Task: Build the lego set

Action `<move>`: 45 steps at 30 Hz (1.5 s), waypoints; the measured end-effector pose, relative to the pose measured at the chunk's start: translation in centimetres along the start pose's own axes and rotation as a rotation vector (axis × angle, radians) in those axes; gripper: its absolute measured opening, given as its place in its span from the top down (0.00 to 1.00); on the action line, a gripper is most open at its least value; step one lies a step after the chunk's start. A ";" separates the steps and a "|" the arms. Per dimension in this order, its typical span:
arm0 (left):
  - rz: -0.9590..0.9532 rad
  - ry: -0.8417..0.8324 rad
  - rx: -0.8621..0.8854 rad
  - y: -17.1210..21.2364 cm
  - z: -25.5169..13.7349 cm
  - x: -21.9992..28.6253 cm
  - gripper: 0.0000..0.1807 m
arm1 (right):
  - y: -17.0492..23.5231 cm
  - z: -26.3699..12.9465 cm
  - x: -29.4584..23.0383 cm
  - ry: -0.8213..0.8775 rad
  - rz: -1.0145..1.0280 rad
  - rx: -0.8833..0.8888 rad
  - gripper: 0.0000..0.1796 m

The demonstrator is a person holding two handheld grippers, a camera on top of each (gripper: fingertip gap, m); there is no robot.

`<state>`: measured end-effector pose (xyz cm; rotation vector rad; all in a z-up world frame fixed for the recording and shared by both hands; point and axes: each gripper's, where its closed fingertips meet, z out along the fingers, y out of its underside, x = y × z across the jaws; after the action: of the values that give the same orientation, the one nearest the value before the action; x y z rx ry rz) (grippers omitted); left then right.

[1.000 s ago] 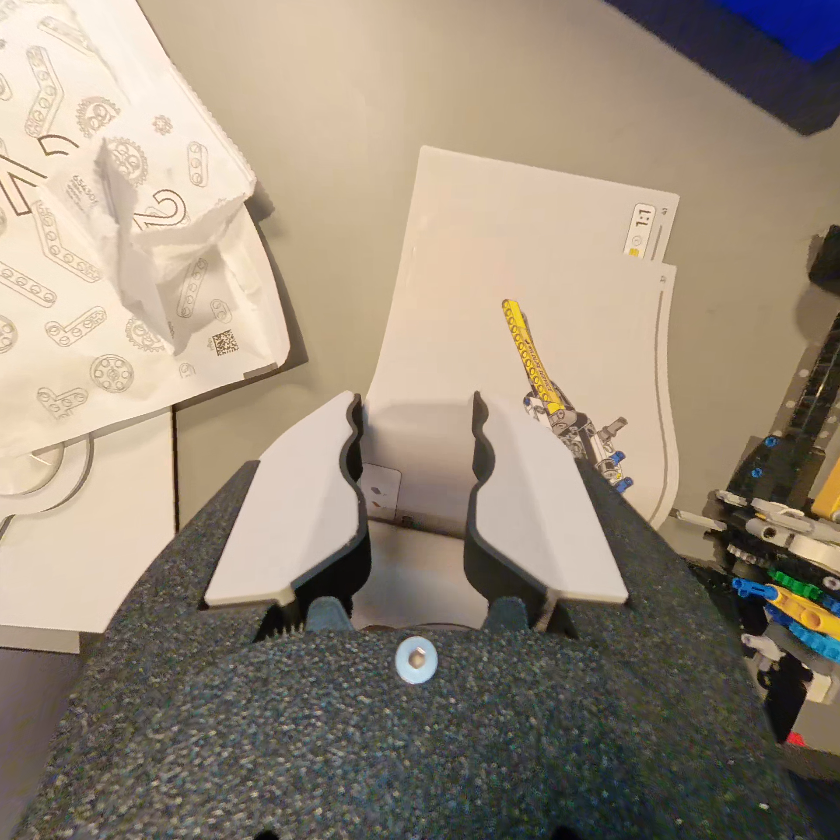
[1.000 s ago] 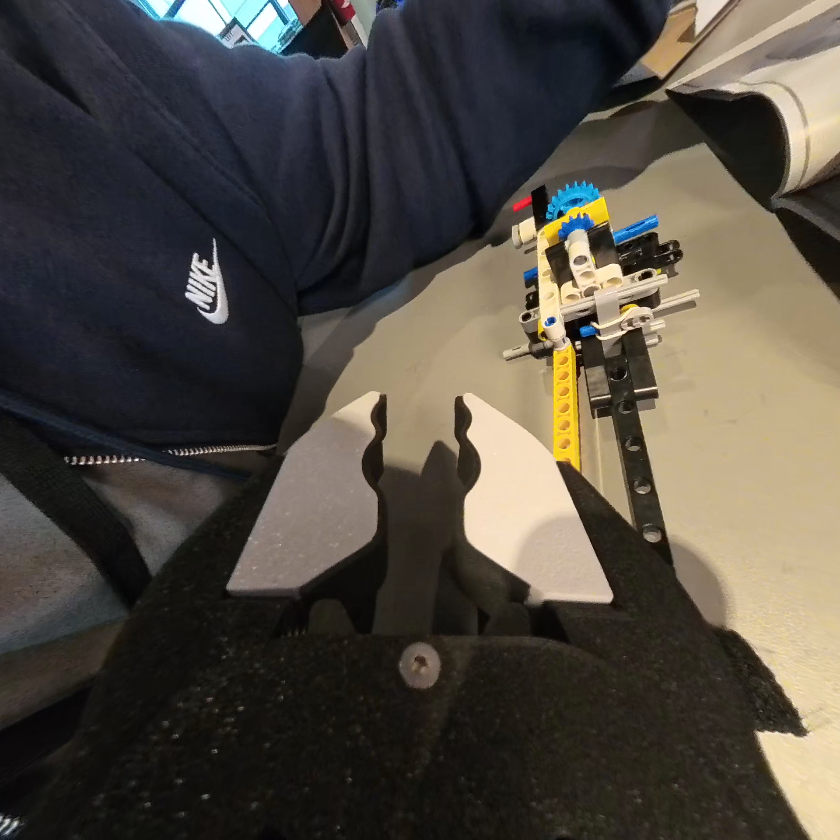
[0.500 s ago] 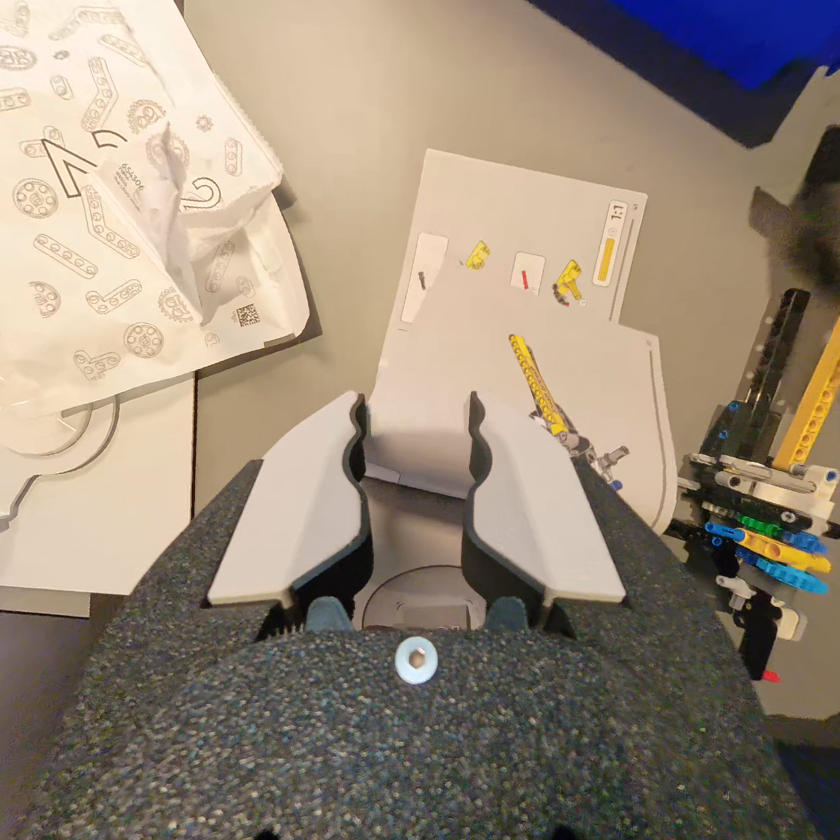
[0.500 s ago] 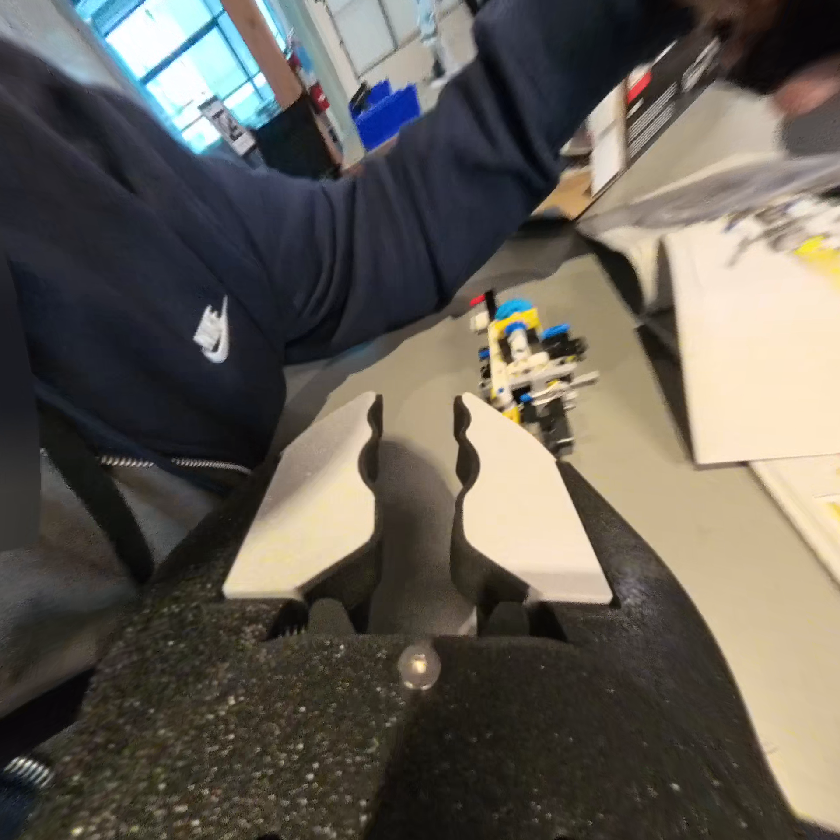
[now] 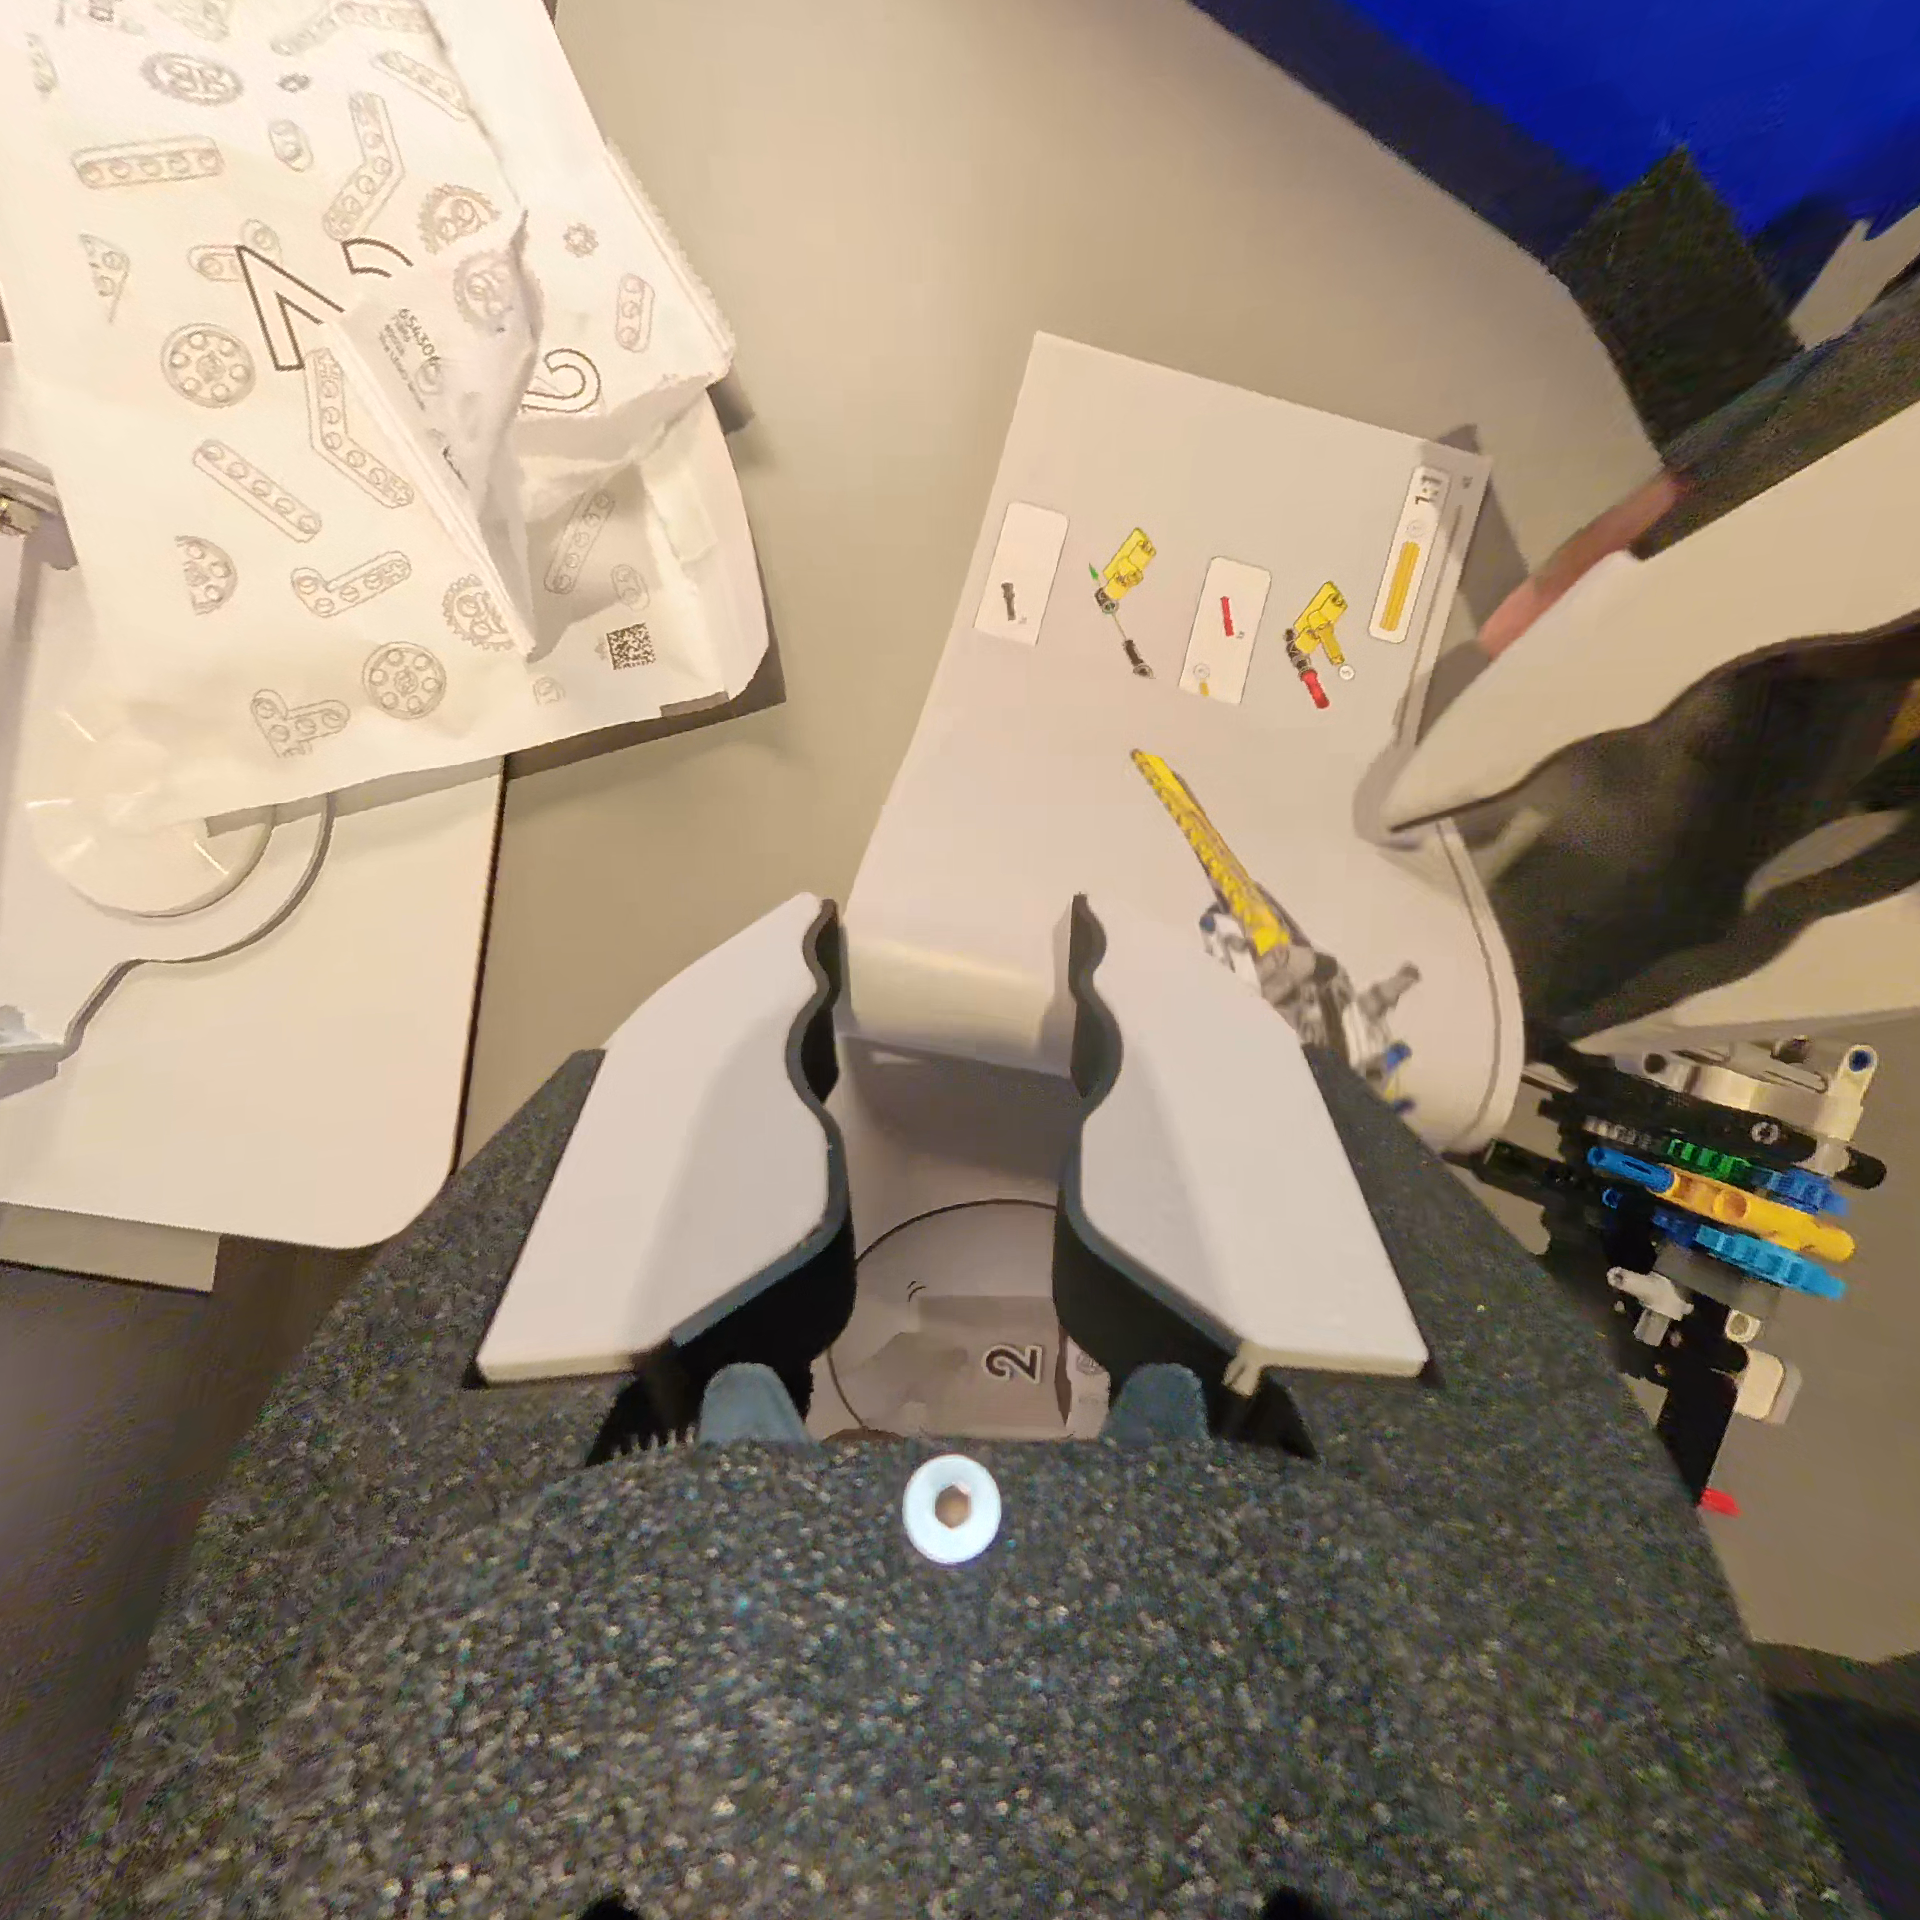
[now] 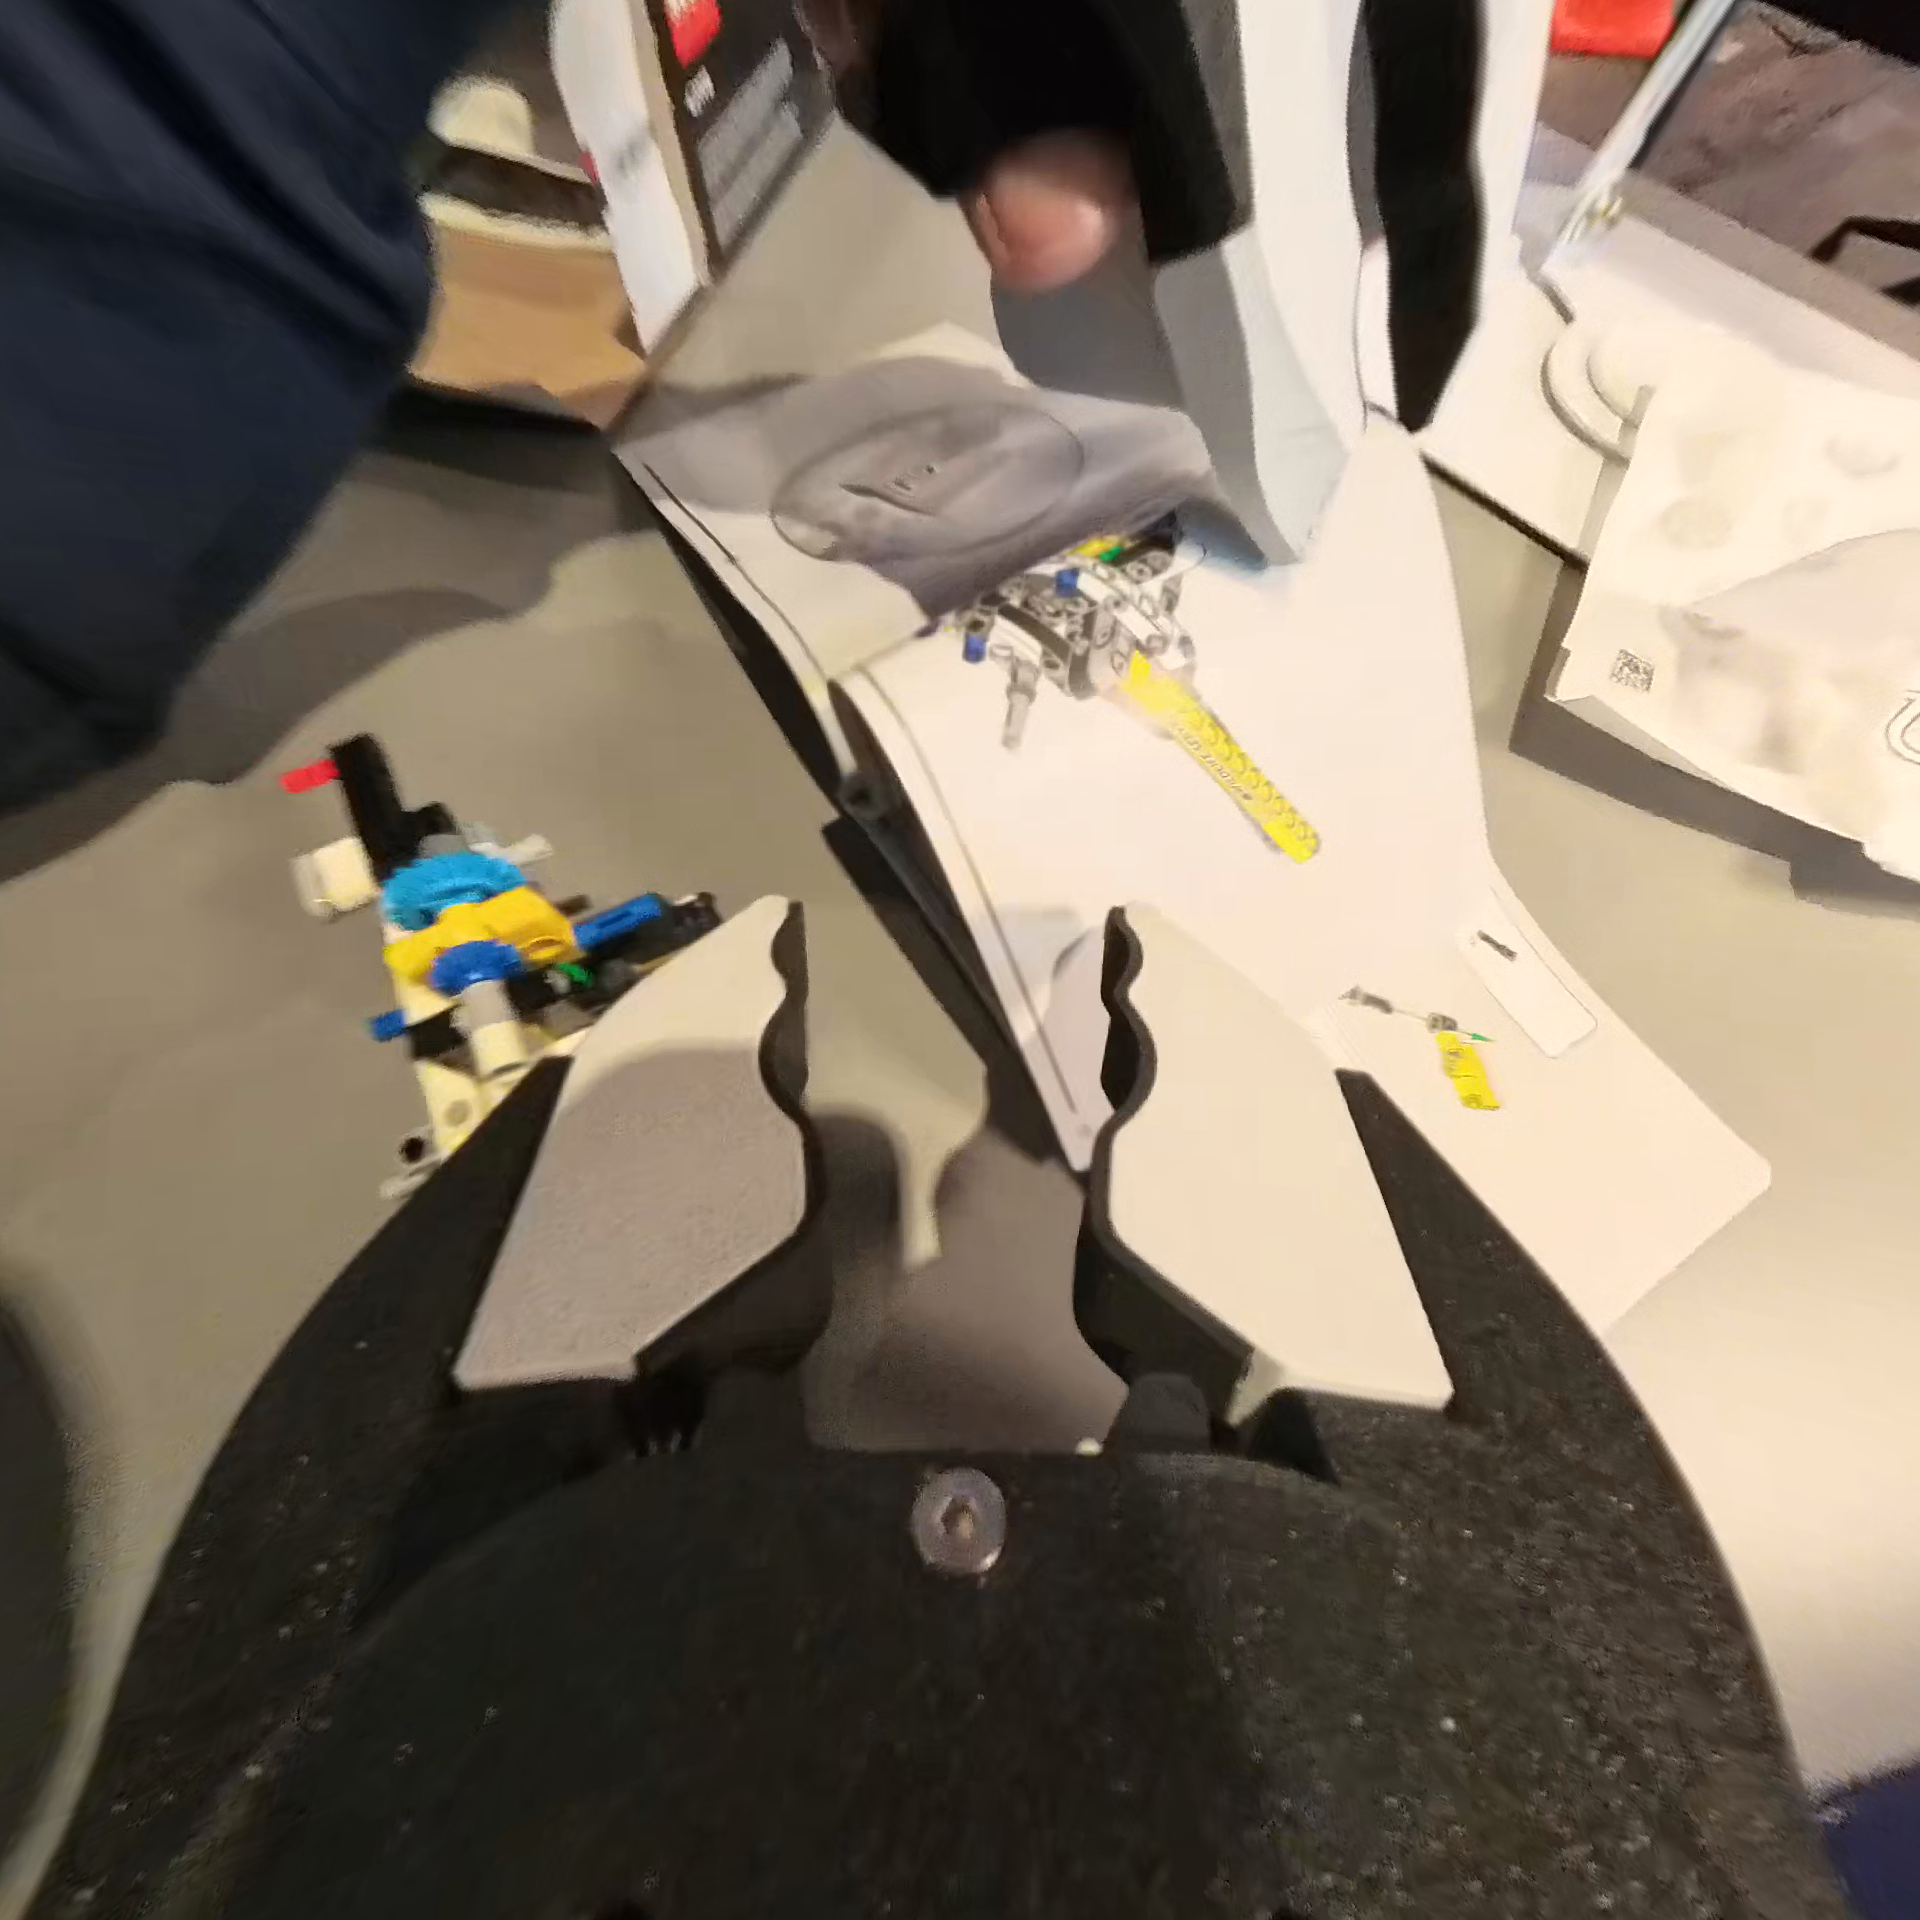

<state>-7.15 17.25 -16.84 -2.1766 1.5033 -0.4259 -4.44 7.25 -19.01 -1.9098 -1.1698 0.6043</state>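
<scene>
Looking from largest to smallest, we begin with the desk [image 5: 883,208], grey, which carries everything. On it the open manual [image 5: 1195,727] lies in the middle, with its pages curling up. The printed paper bag [image 5: 364,416] rests near the far left corner in the left wrist view.

The model [image 6: 468,935], our task's thing, sits on the desk just beside the manual's edge, on its right in the left wrist view.

Our left gripper [image 5: 951,997] hangs above the manual with jaws apart, holding nothing. Our right gripper [image 6: 951,997] is also spread open and empty, between the model and the manual.

We think the main risk is the curling page: an open jaw may catch it and drag the manual into the model, which could push it or break loose a small pin. The right wrist view is blurred, so a fast move may also make a finger [image 6: 1247,1143] knock the model.
</scene>
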 end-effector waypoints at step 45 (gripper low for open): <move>-0.214 -0.703 0.123 5.7 -3.1 5.3 0.74 | -5.1 0.9 2.7 0.157 -0.051 0.126 0.69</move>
<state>-11.32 9.97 -17.26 -2.0759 0.8429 0.1757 -6.36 11.30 -15.30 -1.7815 -1.0522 0.4800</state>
